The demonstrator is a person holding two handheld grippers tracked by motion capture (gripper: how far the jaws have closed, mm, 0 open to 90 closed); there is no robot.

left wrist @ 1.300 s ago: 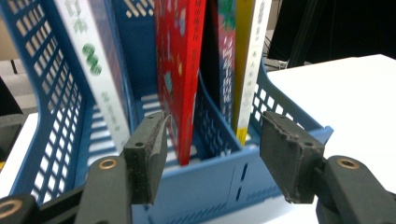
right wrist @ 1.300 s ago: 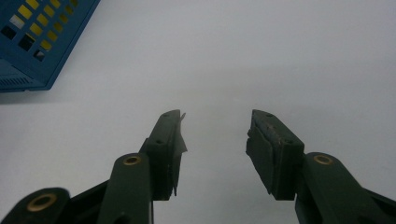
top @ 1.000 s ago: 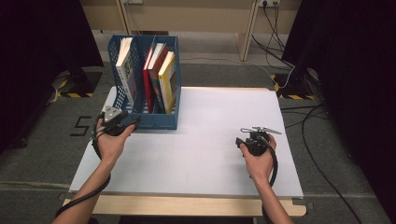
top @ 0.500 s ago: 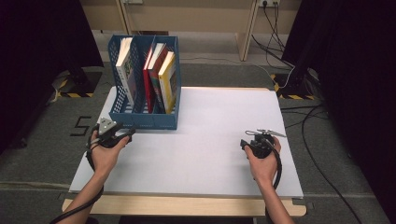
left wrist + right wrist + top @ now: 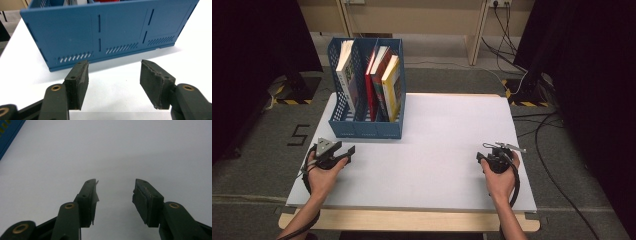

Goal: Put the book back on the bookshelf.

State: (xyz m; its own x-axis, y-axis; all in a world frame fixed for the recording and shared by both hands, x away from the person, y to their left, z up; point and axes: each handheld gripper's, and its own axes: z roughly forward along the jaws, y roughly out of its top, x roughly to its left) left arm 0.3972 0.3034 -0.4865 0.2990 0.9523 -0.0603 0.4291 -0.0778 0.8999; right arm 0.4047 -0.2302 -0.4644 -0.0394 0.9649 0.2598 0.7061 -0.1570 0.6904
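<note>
At the lower left of the high view the left gripper (image 5: 346,152) is hovering released, jaws apart around nothing, just beside the blue book rack (image 5: 362,129) at upper left, while the right gripper (image 5: 482,159) is hanging released at lower right.

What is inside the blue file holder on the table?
The blue file holder holds upright books: a white one in the left compartment, a red one and a yellow one further right. Its walls hide their lower parts.
</note>
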